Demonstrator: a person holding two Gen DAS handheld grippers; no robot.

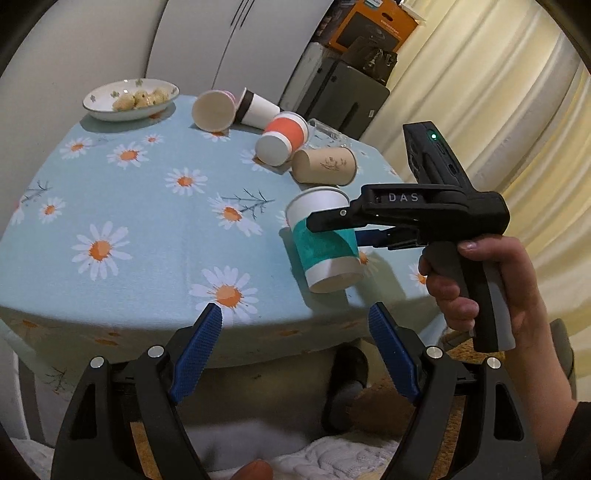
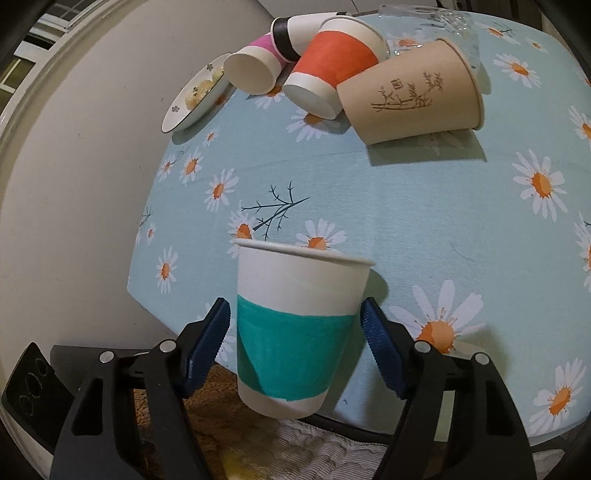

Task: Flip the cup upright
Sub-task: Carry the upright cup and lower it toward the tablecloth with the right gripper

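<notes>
A white paper cup with a teal band [image 2: 295, 332] is held between my right gripper's [image 2: 295, 332] blue pads [image 2: 207, 343], rim up, a little tilted, lifted above the table's near edge. In the left wrist view the same cup [image 1: 325, 243] hangs in the right gripper [image 1: 332, 225] over the daisy tablecloth [image 1: 147, 221]. My left gripper [image 1: 295, 325] is open and empty, below the table's front edge.
Several cups lie on their sides at the back: brown [image 2: 413, 92], orange [image 2: 332, 62], pink [image 2: 255, 66] and black-banded [image 2: 295, 29]. A clear glass [image 2: 436, 22] lies behind them. A bowl of food [image 1: 131, 99] sits far left. Curtains hang on the right.
</notes>
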